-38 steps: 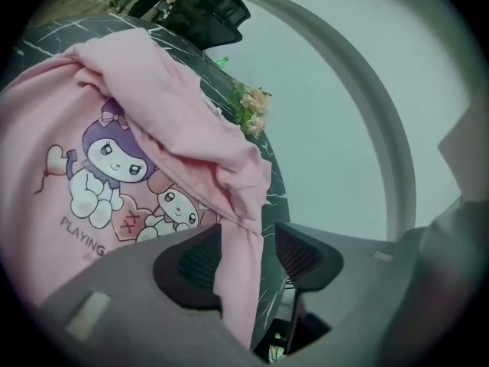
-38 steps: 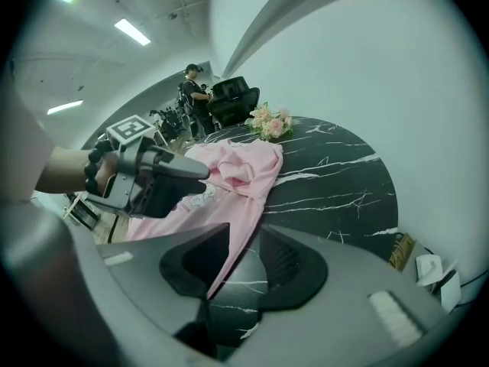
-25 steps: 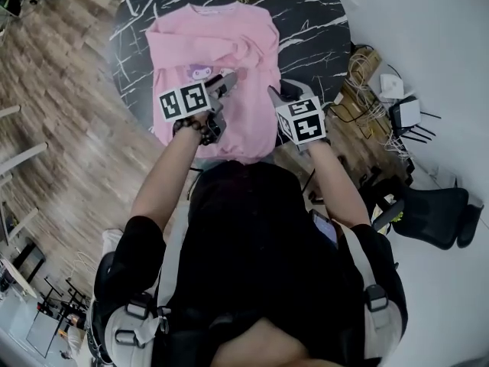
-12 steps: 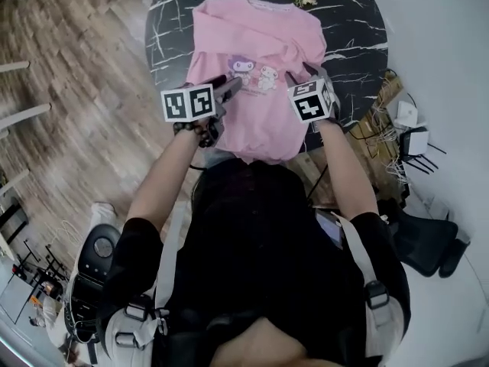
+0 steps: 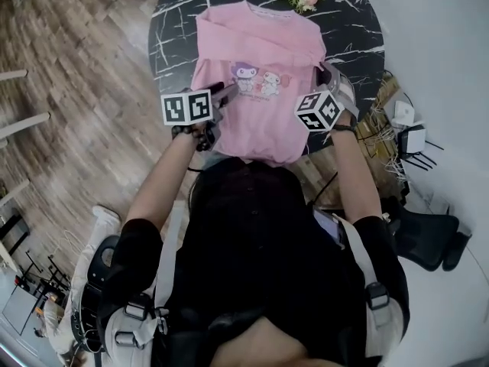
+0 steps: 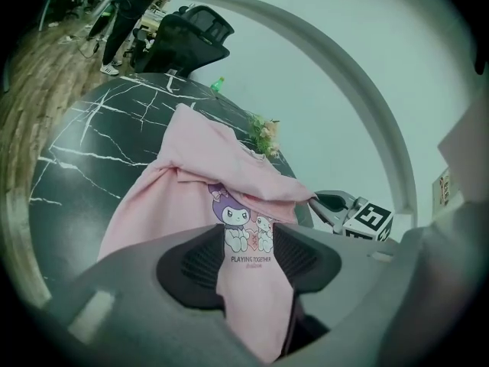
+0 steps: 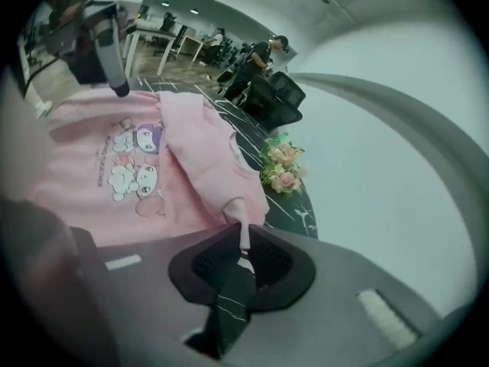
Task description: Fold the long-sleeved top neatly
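The right gripper has just been closing and now nips a small pinch of pink cloth at the right edge of the long-sleeved top. The left gripper stands half open beside the printed chest, seemingly biting nothing. The top lies face up on the black marble table. I'd carry that pinch low and straight across, so the fold stays even.

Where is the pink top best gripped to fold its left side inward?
Probably its left side edge, level with the cartoon print, coming from the left across the table: the fabric lies flat there, its edge exposed on the marble.
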`<action>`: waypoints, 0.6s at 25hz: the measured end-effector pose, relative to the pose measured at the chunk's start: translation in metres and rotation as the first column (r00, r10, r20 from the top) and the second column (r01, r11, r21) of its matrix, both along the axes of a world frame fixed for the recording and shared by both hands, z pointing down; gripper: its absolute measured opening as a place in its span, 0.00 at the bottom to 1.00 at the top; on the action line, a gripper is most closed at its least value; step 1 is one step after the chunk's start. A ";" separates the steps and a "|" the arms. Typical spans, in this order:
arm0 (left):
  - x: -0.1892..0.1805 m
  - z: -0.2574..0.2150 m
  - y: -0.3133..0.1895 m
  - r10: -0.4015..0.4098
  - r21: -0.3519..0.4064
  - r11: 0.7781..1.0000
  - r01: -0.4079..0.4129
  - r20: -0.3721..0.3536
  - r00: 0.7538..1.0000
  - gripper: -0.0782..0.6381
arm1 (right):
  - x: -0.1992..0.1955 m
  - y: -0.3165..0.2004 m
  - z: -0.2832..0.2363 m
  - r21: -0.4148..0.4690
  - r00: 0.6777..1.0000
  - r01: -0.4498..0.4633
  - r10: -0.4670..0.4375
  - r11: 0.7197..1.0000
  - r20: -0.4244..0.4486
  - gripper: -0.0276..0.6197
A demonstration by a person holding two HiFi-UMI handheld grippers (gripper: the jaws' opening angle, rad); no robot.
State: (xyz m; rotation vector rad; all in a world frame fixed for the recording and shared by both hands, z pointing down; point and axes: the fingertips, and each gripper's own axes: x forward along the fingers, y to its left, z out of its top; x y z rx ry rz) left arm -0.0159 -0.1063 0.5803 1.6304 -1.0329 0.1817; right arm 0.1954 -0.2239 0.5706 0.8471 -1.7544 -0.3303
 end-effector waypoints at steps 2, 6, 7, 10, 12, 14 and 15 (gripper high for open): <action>-0.003 -0.001 -0.001 0.012 -0.001 1.000 -0.012 0.004 1.000 0.40 | 0.008 -0.002 -0.001 0.033 0.998 0.026 -0.024 0.999 -0.066 0.09; -0.011 0.001 -0.002 0.029 -0.010 1.000 -0.029 0.009 1.000 0.40 | 0.014 0.007 0.011 -0.001 0.989 0.052 -0.052 0.999 -0.141 0.27; -0.012 0.001 -0.002 0.031 -0.014 0.999 -0.031 0.009 0.999 0.40 | 0.015 0.011 0.015 -0.018 0.989 0.046 -0.048 0.999 -0.140 0.29; -0.016 0.003 -0.002 0.043 -0.021 0.999 -0.042 0.008 0.999 0.40 | 0.016 0.022 0.023 -0.065 0.994 0.008 -0.015 0.998 -0.111 0.33; -0.019 0.004 -0.002 0.052 -0.023 0.998 -0.051 0.010 0.999 0.40 | 0.017 0.028 0.029 -0.094 0.995 -0.020 0.011 0.995 -0.097 0.34; -0.024 0.006 0.000 0.059 -0.024 0.998 -0.059 0.016 0.998 0.40 | 0.018 0.036 0.035 -0.123 0.995 -0.047 0.036 0.991 -0.090 0.34; -0.028 0.007 0.001 0.062 -0.023 0.998 -0.061 0.020 0.998 0.40 | 0.019 0.041 0.038 -0.137 0.995 -0.062 0.051 0.989 -0.086 0.35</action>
